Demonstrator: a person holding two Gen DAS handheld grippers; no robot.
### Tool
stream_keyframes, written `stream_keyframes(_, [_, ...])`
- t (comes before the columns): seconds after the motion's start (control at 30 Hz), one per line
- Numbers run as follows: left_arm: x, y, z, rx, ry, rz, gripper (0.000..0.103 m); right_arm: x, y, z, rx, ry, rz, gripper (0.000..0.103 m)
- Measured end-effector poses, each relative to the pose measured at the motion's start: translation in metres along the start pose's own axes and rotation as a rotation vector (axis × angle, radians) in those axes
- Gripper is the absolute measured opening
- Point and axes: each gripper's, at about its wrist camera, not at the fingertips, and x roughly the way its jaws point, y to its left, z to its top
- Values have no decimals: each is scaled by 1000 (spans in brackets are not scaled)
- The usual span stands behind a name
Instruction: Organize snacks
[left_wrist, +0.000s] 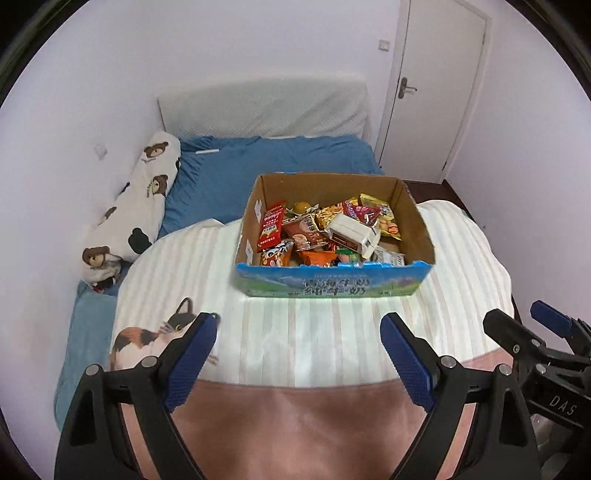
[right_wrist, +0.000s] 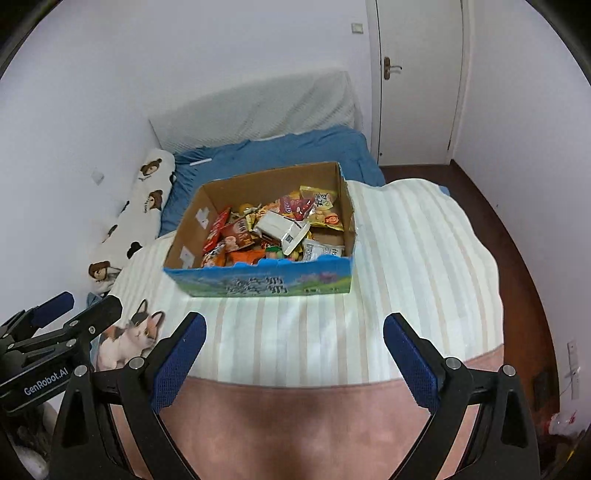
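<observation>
An open cardboard box (left_wrist: 332, 286) with a blue printed front stands on a striped blanket on the bed; it also shows in the right wrist view (right_wrist: 258, 282). It is full of mixed snack packets (left_wrist: 314, 230), with a white carton (left_wrist: 351, 230) lying on top; the carton shows in the right wrist view (right_wrist: 282, 227) too. My left gripper (left_wrist: 299, 332) is open and empty, held short of the box front. My right gripper (right_wrist: 295, 332) is open and empty, also short of the box. Each gripper shows at the edge of the other's view.
The striped blanket (left_wrist: 461, 280) with a cat print (left_wrist: 147, 338) covers the near bed. A blue sheet (left_wrist: 277, 158) and a bear-print pillow (left_wrist: 140, 199) lie beyond. A white door (right_wrist: 417, 81) stands at the right, above dark wood floor (right_wrist: 509, 229).
</observation>
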Motion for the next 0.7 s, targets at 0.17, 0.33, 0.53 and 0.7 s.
stream_keyframes(0.17, [-37,-1,-17,-14,-22,16,91,-47,4,-19,-25,-53,7,99])
stream_keyframes(0.33, [-64,1,-25,-43,-46,2,91,-88,6,-31,-39,-97,21,99])
stream_keyframes(0.53, [-90,-2,-29,-38,-93,4,91,-121,6,-37,-69,-143,17,99])
stream_keyframes(0.7, [-96,-1,-32,-46,-109,4,91,-133,6,-36,-81,-170,3,99])
